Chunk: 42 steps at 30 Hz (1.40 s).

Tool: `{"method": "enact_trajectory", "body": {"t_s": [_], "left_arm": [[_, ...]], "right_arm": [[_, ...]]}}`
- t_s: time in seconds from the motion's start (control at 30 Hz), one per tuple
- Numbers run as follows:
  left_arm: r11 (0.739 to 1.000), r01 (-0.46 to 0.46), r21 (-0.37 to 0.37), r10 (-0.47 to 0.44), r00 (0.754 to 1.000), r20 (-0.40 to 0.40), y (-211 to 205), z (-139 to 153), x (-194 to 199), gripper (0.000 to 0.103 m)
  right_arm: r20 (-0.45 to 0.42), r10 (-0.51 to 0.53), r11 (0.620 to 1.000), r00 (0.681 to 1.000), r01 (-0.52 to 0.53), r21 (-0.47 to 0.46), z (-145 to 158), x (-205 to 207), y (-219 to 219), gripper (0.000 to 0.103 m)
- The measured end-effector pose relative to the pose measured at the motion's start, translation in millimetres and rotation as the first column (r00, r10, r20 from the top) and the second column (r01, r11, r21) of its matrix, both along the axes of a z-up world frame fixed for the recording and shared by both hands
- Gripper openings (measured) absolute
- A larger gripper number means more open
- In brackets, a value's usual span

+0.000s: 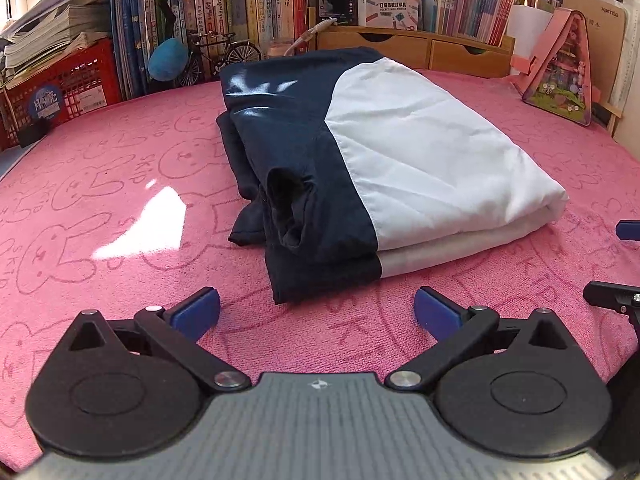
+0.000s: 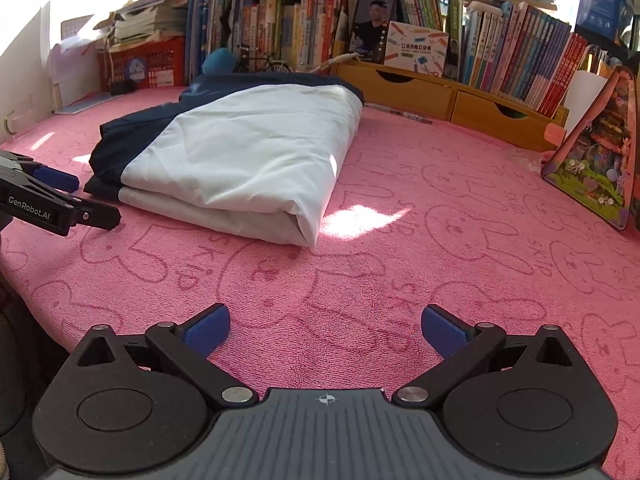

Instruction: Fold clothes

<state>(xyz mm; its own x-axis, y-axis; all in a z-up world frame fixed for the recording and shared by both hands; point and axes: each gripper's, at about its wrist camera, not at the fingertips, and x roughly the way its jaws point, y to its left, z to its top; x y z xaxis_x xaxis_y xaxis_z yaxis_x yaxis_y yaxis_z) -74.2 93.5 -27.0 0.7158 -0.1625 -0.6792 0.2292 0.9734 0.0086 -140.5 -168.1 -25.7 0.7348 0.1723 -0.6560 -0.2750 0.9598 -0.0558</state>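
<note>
the left claw (image 1: pixel 317 312) sits lowest in its own view, blue pads spread wide with nothing between them, just in front of the near navy edge of the folded jacket (image 1: pixel 372 148). the right claw (image 2: pixel 325 330) is likewise wide open and empty, over bare pink towel (image 2: pixel 440 248), in front of the jacket and off toward its white corner.

the jacket lies in the middle of the towel as a thick navy-and-white bundle, white panel on top, folded edge toward the claws. it looks close to done (a judgement, not a certainty).

the weak spot is the navy sleeve (image 1: pixel 286 208), on the jacket's dark side: its cuff gapes and a flap of cloth spills out past the bundle onto the towel. if that gets left, the fold stays untidy. if the left claw goes in to tuck it and pinches too deep, it could catch several layers and drag the stack askew, or lift the top layer and undo the fold.

the fabric looks slick, so a push along the towel may slide the whole bundle back toward the books (image 2: pixel 304 28) behind the jacket instead of tucking anything.

the two claws are also near each other in front of the jacket, so reaching for the same edge risks a knock.
</note>
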Motion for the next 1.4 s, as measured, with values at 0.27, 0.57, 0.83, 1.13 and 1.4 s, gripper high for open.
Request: {"method": "enact_trajectory", "body": {"t_s": [0.27,0.57,0.83,1.13,1.4], "left_arm": [[1.000,0.009,-0.010,-0.009,0.999,0.038,1.6,-2.7,-2.8,0.103],[1.000,-0.008,-0.017,0.009,0.999,0.049,0.2,-2.0,-3.4,0.103],[0.999,-0.035,-0.009,0.035,0.999,0.005,-2.6,1.3,4.3,0.103],[0.998,-0.061,-0.013,0.060,0.996,-0.063,-3.3,9.1,10.0,0.103],[0.996,-0.057,-0.070,0.053,0.997,-0.056,-5.6,31.1,1.6,0.103]], "right_arm": [[0.016,0.004,0.997,1.000,-0.006,0.072,-6.9,20.4,13.0,0.103],[0.074,0.014,0.995,0.997,-0.021,0.092,-12.4,23.8,16.4,0.103],[0.061,0.026,0.996,0.998,-0.031,0.085,-11.4,31.3,26.3,0.103],[0.052,0.012,0.996,0.999,-0.017,0.089,-9.4,30.4,26.5,0.103],[0.073,0.018,0.993,0.997,-0.027,0.114,16.9,22.3,31.5,0.103]]}}
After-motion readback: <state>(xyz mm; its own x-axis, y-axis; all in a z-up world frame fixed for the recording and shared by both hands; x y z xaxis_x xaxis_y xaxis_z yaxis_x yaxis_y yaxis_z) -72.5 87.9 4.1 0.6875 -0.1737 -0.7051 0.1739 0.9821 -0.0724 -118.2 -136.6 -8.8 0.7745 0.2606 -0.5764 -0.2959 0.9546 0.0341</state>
